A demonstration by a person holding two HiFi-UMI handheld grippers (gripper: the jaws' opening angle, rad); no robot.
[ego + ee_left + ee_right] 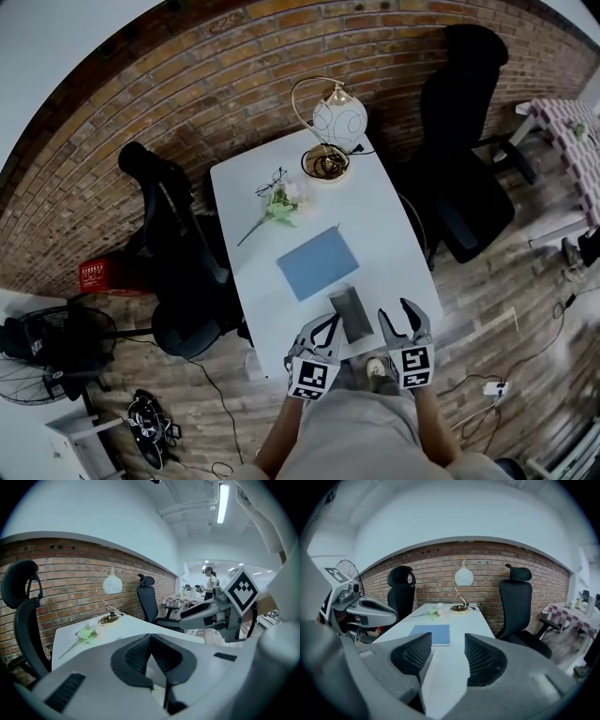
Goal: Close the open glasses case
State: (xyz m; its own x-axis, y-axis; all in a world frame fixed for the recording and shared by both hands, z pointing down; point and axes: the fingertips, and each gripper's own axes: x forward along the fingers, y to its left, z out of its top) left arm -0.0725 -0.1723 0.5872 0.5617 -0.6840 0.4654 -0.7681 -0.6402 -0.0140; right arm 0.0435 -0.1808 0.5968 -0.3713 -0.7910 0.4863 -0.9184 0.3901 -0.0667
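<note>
Desk (394, 234), white.
- Glasses case (350, 314): dark, lying at the near edge, just near of a blue pad (318, 263); whether its lid is up cannot be told.
- Left hand-held gripper (328, 324): just left of the case, jaw tips together, holding nothing.
- Right hand-held gripper (394, 311): just right of the case, jaws apart, empty.
- Flower (277, 206) and lamp (333, 127): far end.

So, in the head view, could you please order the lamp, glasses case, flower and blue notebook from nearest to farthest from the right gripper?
1. Glasses case, just left of the right gripper.
2. Blue notebook, mid-table.
3. Flower, farther back, left side.
4. Lamp, at the far end.
</note>
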